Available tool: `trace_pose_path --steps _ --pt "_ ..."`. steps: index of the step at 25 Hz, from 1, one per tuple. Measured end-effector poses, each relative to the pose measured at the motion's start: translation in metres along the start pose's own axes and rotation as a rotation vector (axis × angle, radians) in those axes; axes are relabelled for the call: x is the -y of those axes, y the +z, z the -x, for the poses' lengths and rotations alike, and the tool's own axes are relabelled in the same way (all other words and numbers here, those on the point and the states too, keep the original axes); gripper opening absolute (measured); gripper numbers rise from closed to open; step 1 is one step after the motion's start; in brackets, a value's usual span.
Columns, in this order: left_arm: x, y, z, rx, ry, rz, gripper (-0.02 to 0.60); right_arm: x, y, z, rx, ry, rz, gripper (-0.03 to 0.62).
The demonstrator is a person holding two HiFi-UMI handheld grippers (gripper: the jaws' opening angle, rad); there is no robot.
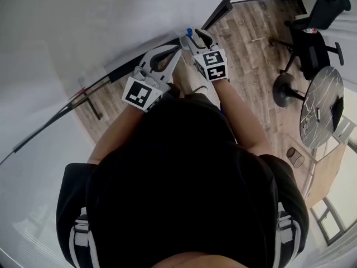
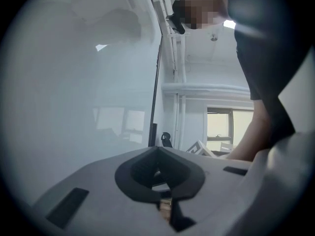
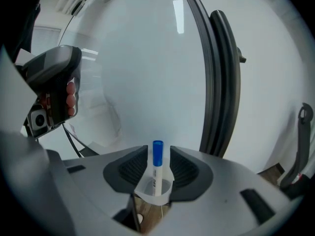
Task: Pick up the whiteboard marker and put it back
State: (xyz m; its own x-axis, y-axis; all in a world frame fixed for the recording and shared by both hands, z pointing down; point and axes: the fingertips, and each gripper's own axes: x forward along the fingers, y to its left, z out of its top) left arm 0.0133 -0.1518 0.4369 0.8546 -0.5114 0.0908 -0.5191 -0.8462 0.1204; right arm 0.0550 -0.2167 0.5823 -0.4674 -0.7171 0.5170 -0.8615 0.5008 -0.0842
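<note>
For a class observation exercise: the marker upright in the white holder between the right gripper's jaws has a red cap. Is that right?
No: the cap is blue. The marker stands upright in the white holder between the jaws of the right gripper, as the right gripper view shows.

Count taken at this moment.

- Whiteboard marker: one, blue-capped.
- White holder: one, around the marker's foot.
- Grippers: two, the left gripper and the right gripper.
- Square-marker cubes: two, a left cube and a right cube, one per gripper.
- Whiteboard: one, filling the far left.
- Office chair: one, black, far right.
- Round table: one, right, nearer than the chair.
- Person: one.
</note>
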Motion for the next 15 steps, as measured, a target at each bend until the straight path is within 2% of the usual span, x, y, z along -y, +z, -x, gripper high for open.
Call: trace_pose_path --steps 9,15 --pt "-0.006 -0.007 0.010 -0.018 0.031 0.003 0.003 -0.001 -0.002 -0.008 -0.003 -0.011 0.023 0.119" --pt "-0.005 -0.009 0.017 -0.016 0.039 0.002 0.003 0.002 -0.008 -0.011 -0.011 -0.036 0.017 0.064"
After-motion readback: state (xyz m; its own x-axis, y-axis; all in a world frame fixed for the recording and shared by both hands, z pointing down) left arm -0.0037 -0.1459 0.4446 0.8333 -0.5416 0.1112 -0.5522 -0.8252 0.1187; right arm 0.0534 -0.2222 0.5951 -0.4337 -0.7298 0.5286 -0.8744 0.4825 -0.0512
